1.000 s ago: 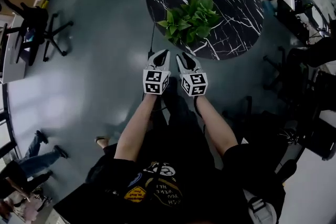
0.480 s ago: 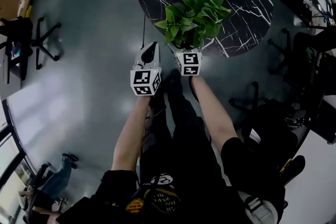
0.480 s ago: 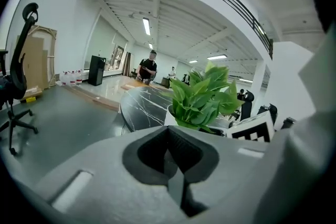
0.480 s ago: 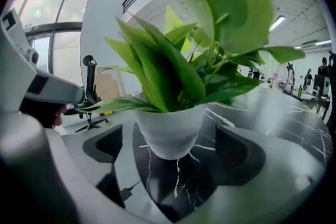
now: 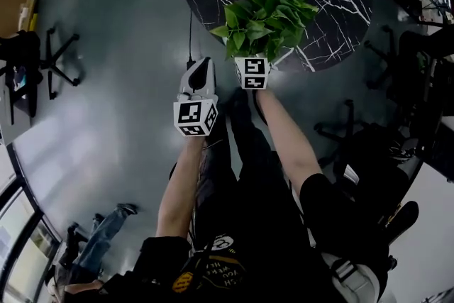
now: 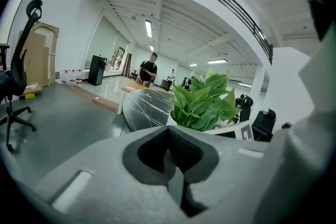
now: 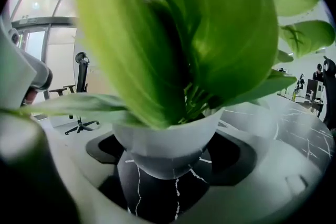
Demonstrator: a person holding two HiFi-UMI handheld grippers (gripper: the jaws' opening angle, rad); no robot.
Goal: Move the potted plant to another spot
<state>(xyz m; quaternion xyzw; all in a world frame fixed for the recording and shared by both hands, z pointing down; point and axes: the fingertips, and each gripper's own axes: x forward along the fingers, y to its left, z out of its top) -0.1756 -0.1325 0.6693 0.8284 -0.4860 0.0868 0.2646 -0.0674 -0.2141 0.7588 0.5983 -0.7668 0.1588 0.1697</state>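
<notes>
One leafy green plant (image 5: 264, 10), white pot (image 7: 168, 147)

Left hand-held gripper (image 5: 201, 67) closed; right (image 7: 168, 161) closing around pot (image 7: 164, 136).

Person's in a black short-sleeved tee (image 5: 213, 273) with a yellow and white graphic printed on the chest, plus dark trousers (image 5: 242, 174). Each hand has a chunky pale grey plastic tool. The left tool (image 5: 201, 71) has a smooth rounded shell with a little rectangular slot moulded in, and black ribbed pads (image 6: 181, 149) lining the inside of the jaws. Each tool carries a white cube plastered with black square markers: the left cube (image 5: 195, 117) and the right cube (image 5: 252, 73). The right tool (image 5: 254, 62) looks like the same build, same dark lining. Its jaws are closing, with the potted plant (image 5: 266, 14) between them.
</notes>
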